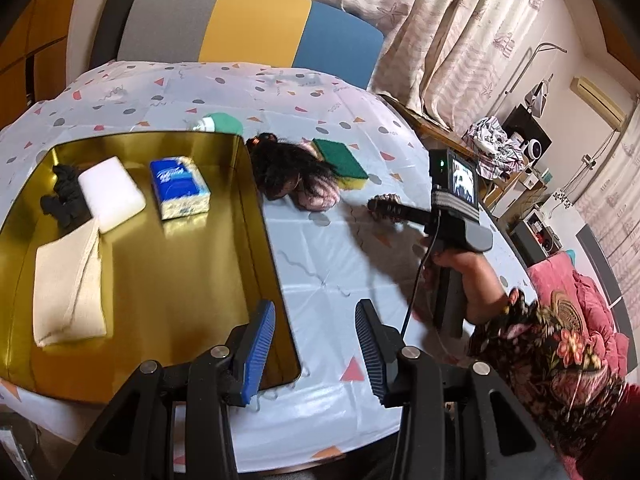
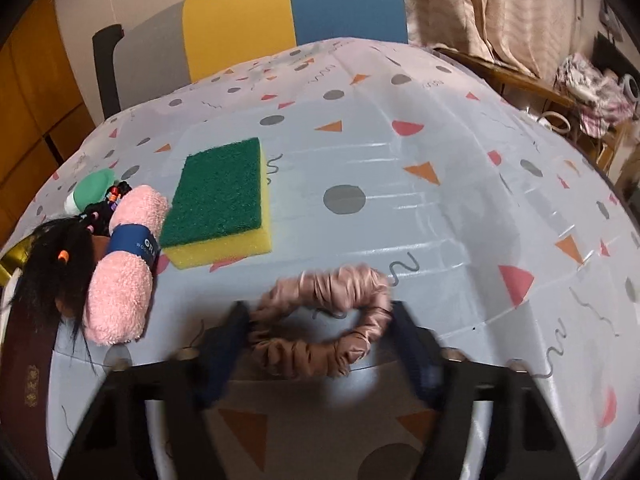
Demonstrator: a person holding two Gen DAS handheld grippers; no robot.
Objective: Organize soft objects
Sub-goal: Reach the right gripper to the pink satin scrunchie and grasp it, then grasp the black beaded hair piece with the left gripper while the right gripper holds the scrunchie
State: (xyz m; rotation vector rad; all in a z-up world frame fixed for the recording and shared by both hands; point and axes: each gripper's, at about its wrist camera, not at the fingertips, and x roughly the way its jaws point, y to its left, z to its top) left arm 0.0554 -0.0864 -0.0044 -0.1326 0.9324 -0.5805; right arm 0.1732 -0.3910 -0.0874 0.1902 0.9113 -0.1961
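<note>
Satin scrunchie (image 2: 324, 322) lies between the blurred right gripper (image 2: 320, 344), seemingly touching both pads; left gripper (image 1: 316, 344) empty, released.

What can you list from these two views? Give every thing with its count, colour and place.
tray: one, gold, on the table
black cloth: one, in tray
foam block: one, white, in tray
tissue pack: one, blue, in tray
folded cloth: one, beige, in tray
scouring sponge: one, green and yellow, on tablecloth
yarn ball: one, pink, beside sponge
hairpiece: one, black, beaded
scrunchie: one, pink satin
chair: one, grey, yellow, blue, behind table
left gripper: open, over tray's edge
right gripper: fingers against scrunchie
</note>
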